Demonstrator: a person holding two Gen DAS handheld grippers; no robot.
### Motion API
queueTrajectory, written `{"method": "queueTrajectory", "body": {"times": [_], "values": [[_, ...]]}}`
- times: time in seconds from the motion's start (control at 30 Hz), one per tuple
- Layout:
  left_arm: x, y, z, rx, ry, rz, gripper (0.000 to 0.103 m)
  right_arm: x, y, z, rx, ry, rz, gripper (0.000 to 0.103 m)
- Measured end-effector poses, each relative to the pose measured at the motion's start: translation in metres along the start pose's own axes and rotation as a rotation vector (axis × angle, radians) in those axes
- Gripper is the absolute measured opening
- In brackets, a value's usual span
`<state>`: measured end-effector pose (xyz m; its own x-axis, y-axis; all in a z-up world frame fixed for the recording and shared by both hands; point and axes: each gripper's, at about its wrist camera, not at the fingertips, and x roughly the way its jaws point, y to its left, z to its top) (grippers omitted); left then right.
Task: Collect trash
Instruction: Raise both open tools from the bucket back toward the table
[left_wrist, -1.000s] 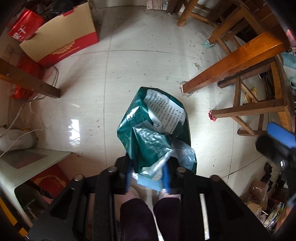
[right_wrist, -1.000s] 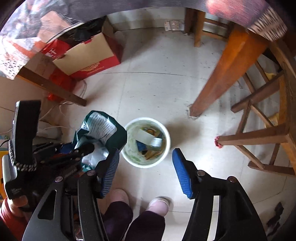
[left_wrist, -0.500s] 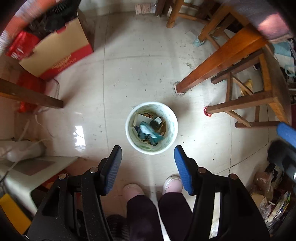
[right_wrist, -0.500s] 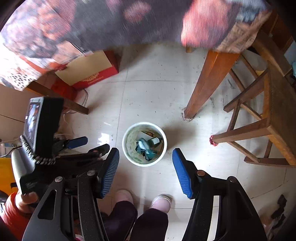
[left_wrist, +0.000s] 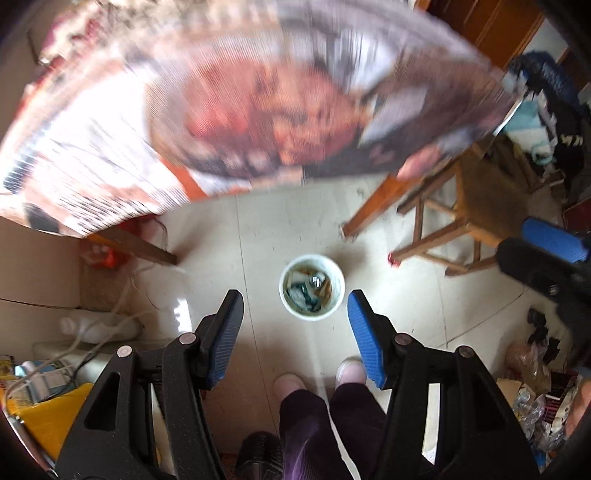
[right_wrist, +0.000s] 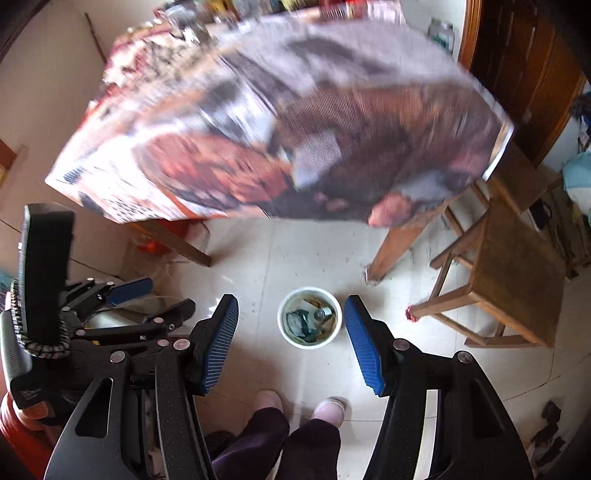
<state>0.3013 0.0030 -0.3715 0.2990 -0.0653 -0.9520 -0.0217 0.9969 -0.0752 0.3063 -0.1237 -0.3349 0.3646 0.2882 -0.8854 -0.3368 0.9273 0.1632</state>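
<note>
**Both grippers high over the bin, nothing held**

Far left in my left wrist view: a white bottle (left_wrist: 96, 328) and loose cables (left_wrist: 125, 291) on the tile floor (left_wrist: 236, 236), a yellow box (left_wrist: 48, 421) nearer the lens. My left gripper (left_wrist: 295, 332) has its blue pads spread apart with nothing between them. Below that gap, on the floor, stands the white trash bin (left_wrist: 312, 287), with green wrapping and scraps inside it. The person's two slippers (left_wrist: 290, 382) are just short of the bin. A printed table covering (left_wrist: 229, 110), blurred, fills the upper frame and hides the tabletop. To the right, a wooden table leg (left_wrist: 373, 206), then a stool (left_wrist: 476, 206). My right gripper (right_wrist: 291, 341) is likewise spread and empty, framing the bin. Clutter lies far right.
</note>
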Motion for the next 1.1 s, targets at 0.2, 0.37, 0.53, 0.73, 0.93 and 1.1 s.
{"method": "queueTrajectory", "body": {"times": [0.2,0.37,0.53,0.73,0.93,1.1], "values": [[-0.097,0.019,0.002,-0.057,-0.110,-0.030,0.058,-0.063,0.028,0.013,0.005,-0.075,0.021,0.056],[-0.165,0.043,0.000,-0.128,-0.176,-0.067,0.058,-0.110,0.051,0.023,-0.019,-0.133,0.031,0.056],[-0.225,0.053,0.000,-0.126,-0.277,-0.050,0.058,-0.162,0.079,0.029,-0.059,-0.219,0.006,0.056],[-0.290,0.065,0.006,-0.126,-0.429,-0.040,0.058,-0.205,0.096,0.030,-0.040,-0.369,0.035,0.067],[-0.330,0.069,0.020,-0.114,-0.552,-0.066,0.059,-0.232,0.104,0.051,-0.065,-0.486,-0.036,0.069],[-0.340,0.059,0.036,-0.078,-0.591,-0.052,0.060,-0.246,0.097,0.066,-0.060,-0.557,-0.032,0.073]]}}
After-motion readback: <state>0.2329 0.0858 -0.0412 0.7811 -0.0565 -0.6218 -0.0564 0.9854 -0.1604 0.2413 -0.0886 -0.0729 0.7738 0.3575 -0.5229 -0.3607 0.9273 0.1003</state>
